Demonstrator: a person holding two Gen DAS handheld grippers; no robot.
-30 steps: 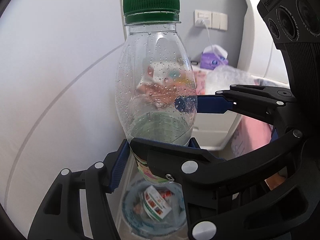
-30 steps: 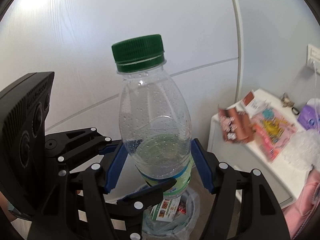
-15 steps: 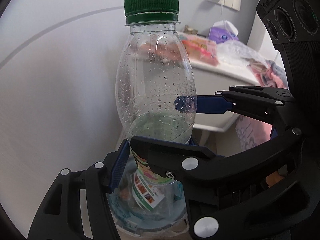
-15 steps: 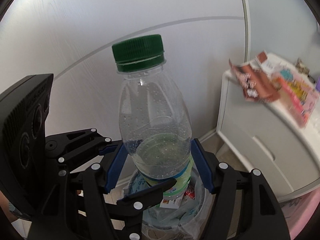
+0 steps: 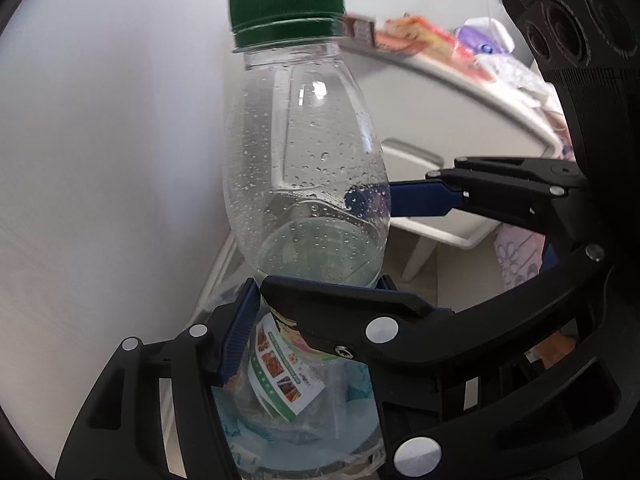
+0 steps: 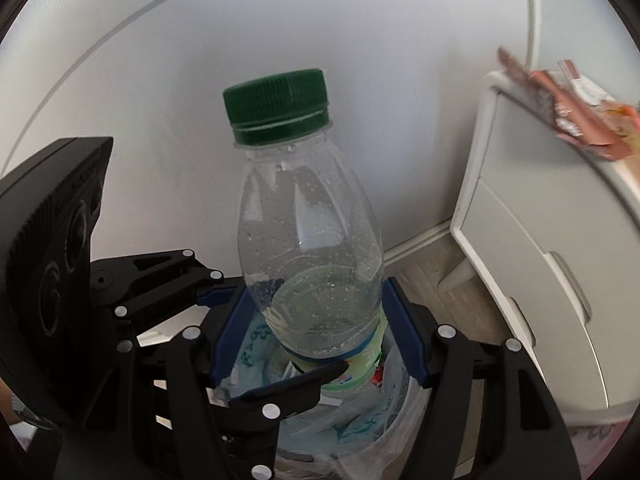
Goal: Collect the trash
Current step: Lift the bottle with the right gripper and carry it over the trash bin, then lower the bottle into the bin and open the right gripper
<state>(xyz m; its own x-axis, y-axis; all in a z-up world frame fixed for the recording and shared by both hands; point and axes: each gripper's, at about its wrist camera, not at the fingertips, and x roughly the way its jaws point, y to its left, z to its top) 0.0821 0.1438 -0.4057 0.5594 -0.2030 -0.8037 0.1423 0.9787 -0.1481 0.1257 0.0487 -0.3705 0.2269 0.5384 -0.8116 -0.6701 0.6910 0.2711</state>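
A clear plastic bottle (image 5: 304, 184) with a green cap and a green label stands upright, droplets inside. It also shows in the right wrist view (image 6: 312, 256). My left gripper (image 5: 316, 300) and my right gripper (image 6: 316, 332) are both shut on its lower body, crossing each other. The right gripper's blue pad (image 5: 420, 198) shows through the bottle in the left wrist view. Directly below the bottle is a bin lined with a clear bag (image 6: 360, 412), holding wrappers and a printed packet (image 5: 280, 372).
A white wall panel is behind the bottle. A white cabinet with drawers (image 6: 532, 280) stands to the right, with snack packets (image 6: 560, 120) and a purple tissue pack (image 5: 486, 38) on top. Wooden floor (image 6: 424, 280) shows between the bin and the cabinet.
Both grippers have lowered the bottle toward the bin. The cabinet top has risen in view and the bin has come closer beneath. The grip on the bottle is unchanged.
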